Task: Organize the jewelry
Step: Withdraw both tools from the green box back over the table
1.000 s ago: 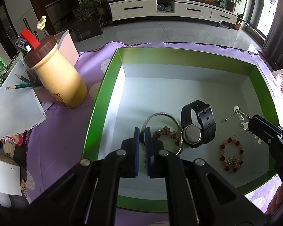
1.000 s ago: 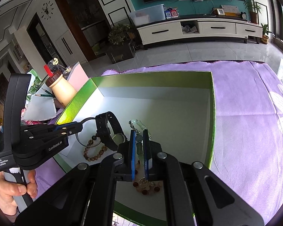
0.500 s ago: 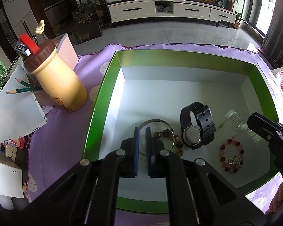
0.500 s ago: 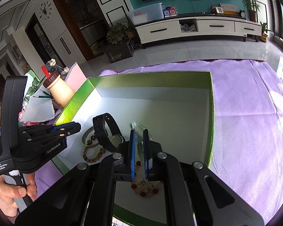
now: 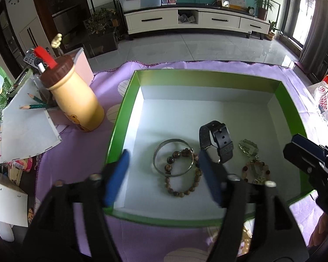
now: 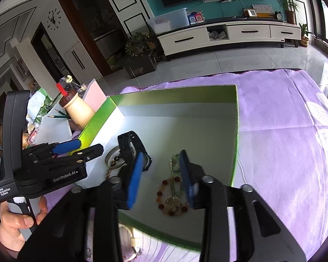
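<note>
I see jewelry in the green box [image 5: 118, 122], at its 6 o'clock end: silver bangle [image 5: 161, 150] overlapping brown bead bracelet [image 5: 185, 191], black watch [image 5: 218, 139] at their 3 o'clock, red bead bracelet [image 6: 164, 205] with chain beyond. My left gripper [image 5: 164, 174] and right gripper [image 6: 161, 174] gape wide, empty, above them. Box floor toward 12 o'clock lies bare.

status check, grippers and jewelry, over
Left gripper open, right gripper open, both empty. Black strap watch, silver bangle, bead bracelets in green box. Nothing blocking.
</note>
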A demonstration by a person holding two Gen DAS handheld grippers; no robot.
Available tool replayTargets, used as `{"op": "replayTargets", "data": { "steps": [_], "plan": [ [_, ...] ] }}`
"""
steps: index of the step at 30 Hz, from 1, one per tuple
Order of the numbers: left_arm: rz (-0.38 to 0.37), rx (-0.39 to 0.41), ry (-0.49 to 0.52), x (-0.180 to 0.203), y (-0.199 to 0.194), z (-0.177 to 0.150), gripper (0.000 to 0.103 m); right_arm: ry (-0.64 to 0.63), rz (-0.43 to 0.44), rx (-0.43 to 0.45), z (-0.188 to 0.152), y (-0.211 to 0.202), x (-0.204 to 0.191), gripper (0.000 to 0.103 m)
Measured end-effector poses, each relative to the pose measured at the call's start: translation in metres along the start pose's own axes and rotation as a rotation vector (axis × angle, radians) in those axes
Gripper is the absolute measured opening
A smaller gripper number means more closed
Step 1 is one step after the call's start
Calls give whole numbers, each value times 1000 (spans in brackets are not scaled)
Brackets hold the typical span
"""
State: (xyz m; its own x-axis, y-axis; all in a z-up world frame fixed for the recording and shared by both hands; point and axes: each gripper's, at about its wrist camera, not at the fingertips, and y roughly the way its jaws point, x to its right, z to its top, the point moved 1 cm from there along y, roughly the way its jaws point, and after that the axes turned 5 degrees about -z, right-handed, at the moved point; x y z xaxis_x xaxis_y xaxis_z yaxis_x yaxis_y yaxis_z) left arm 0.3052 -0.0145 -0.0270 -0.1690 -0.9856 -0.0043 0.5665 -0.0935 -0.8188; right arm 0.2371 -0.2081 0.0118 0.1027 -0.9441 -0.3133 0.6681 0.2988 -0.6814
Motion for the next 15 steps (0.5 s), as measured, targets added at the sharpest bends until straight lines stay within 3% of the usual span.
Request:
{"op": "replayTargets", "data": {
  "steps": [2, 5, 8, 15],
  "plan": [
    [-5, 12, -14, -1, -9, -3, 91, 0, 7, 16, -3, -11, 0, 55],
    [-33, 15, -34, -5, -22, -13, 95, 0, 23, 37, -10, -30, -1, 67],
    [-61, 11, -50, -7, -34, -26, 99, -18, 24, 40, -20, -48, -3, 73],
    [-157, -11, -70, -11, -62, -67, 101, -85, -25, 24, -49, -76, -9, 76]
  ]
}}
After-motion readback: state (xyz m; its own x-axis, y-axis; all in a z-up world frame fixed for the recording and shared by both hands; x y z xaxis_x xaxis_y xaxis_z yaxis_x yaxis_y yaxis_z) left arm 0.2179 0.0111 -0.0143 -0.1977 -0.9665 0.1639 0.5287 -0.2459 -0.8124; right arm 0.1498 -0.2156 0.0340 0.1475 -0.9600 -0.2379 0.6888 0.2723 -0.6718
